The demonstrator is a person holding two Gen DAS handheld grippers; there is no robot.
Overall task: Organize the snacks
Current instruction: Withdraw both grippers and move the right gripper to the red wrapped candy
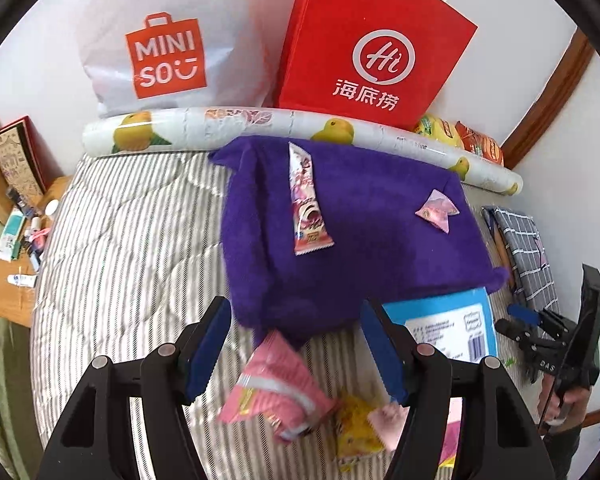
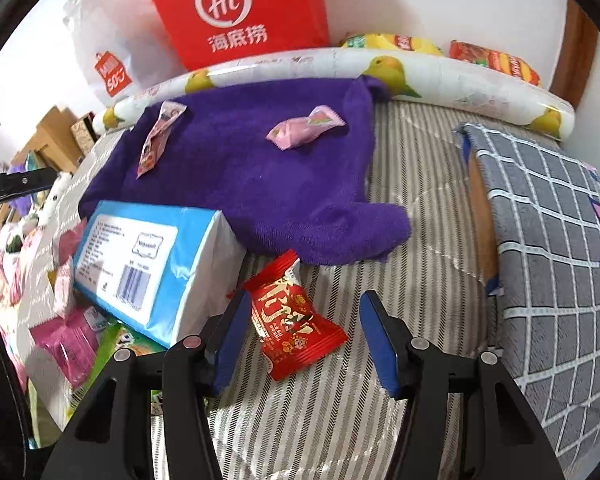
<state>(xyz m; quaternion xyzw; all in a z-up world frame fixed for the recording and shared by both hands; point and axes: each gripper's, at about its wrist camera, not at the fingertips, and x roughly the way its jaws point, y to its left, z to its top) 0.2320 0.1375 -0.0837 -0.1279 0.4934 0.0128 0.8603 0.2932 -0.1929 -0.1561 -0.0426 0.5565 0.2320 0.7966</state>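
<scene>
A purple towel [image 1: 340,232] lies on the striped bed. On it are a long pink snack stick [image 1: 306,200] and a small pink candy [image 1: 438,210]; they also show in the right wrist view, the stick [image 2: 158,142] and the candy [image 2: 304,128]. My left gripper [image 1: 296,356] is open above a pink snack packet [image 1: 272,388], with a yellow packet [image 1: 356,424] beside it. My right gripper [image 2: 306,340] is open around a red candy packet [image 2: 292,316], not touching it. The right gripper also shows at the left wrist view's right edge [image 1: 548,332].
A blue tissue pack [image 2: 148,260] lies left of the red candy. More pink snacks [image 2: 68,336] pile at the left. A fruit-print roll [image 1: 260,124], a red bag [image 1: 372,48] and a white Miniso bag [image 1: 164,52] stand behind. A grey checked cloth [image 2: 540,240] lies right.
</scene>
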